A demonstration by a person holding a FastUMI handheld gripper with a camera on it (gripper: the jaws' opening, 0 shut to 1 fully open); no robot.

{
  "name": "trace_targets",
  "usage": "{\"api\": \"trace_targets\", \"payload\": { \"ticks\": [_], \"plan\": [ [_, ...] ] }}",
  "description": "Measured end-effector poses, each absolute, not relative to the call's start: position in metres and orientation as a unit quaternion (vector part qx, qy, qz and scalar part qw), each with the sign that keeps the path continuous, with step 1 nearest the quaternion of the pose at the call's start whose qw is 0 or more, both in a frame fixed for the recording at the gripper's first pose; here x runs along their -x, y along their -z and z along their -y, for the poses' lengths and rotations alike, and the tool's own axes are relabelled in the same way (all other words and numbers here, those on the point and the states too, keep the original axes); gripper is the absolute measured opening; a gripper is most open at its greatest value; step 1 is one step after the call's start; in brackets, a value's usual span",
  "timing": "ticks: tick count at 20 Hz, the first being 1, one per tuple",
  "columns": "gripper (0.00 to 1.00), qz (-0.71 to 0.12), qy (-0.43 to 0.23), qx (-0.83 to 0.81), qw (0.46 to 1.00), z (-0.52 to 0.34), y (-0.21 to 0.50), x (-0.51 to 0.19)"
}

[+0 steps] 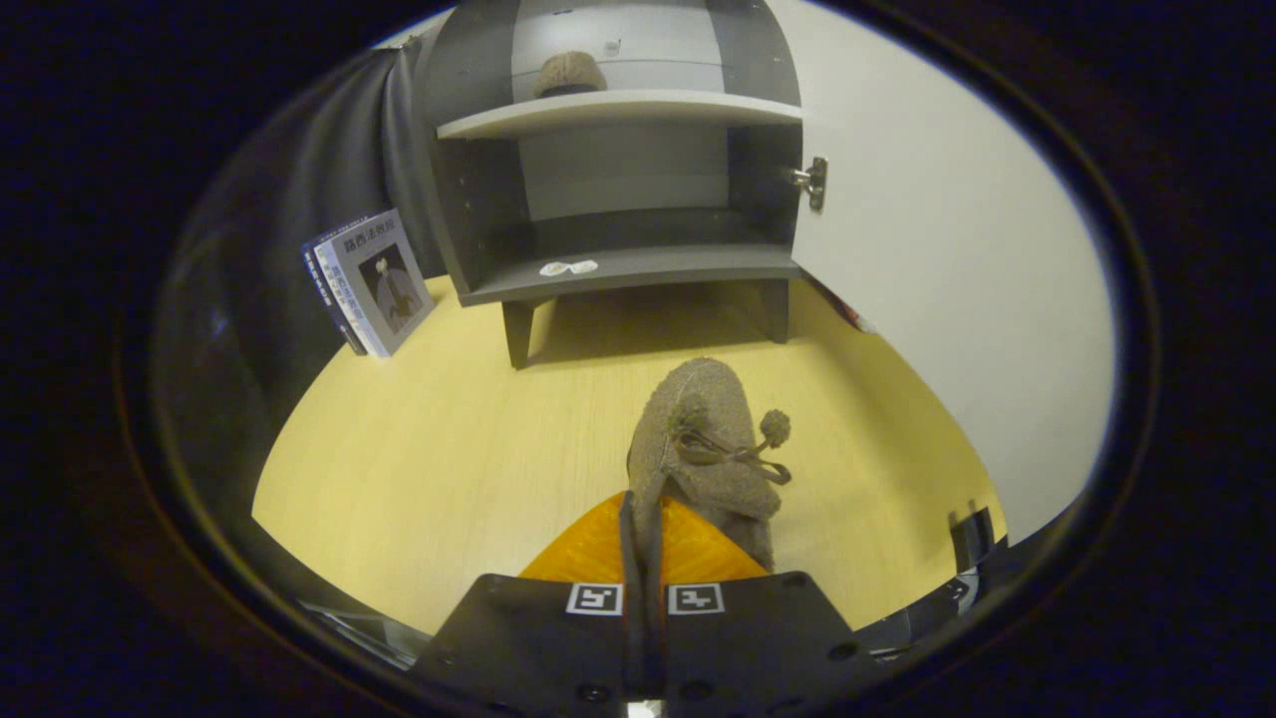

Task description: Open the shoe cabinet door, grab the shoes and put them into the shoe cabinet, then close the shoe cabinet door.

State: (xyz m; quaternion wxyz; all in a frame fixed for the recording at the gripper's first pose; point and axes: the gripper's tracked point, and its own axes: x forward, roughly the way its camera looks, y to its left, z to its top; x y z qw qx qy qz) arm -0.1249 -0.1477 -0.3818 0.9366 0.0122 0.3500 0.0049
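Closest to the lens, the gripper point(643, 519) has its two fingers drawn nearly together, pinching the rim of a soft knitted shoe point(703, 439) that juts ahead of them above a pale wooden floor point(419, 469). Both fingers appear to press on the shoe's collar, with only a thin slit left between them. Off to the left, a book point(374, 279) leans against the dark booth wall. Straight beyond the fingers stands the shoe cabinet point(618, 199), raised on short legs, its lower shelf point(638, 269) bare except for a small white scrap point(566, 267). On the upper shelf point(618, 110) sits a second shoe point(570, 75) of the same knit. To the right, the white cabinet door point(937, 259) hangs wide open on its metal hinge point(812, 182).

Judging by its felted look, pom-pom and cord bow, the shoe is light, floppy and easily squashed rather than fragile. Its fabric should grip well, but a hold on the thin collar lets the toe sag and swing; a bite deeper on the heel wall would likely carry it steadier onto a shelf.
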Motion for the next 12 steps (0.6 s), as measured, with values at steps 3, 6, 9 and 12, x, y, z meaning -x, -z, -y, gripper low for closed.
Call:
{"api": "trace_targets", "payload": {
  "ticks": [3, 6, 9, 12],
  "plan": [
    [0.02, -0.317, 0.007, -0.014, 0.948, 0.153, 0.342, 0.107],
    [0.02, -0.269, 0.018, -0.009, 0.963, 0.160, 0.289, 0.086],
    [0.02, -0.228, 0.025, -0.002, 0.973, 0.162, 0.240, 0.068],
    [0.03, -0.201, 0.028, 0.011, 0.979, 0.162, 0.204, 0.049]
  ]
}}
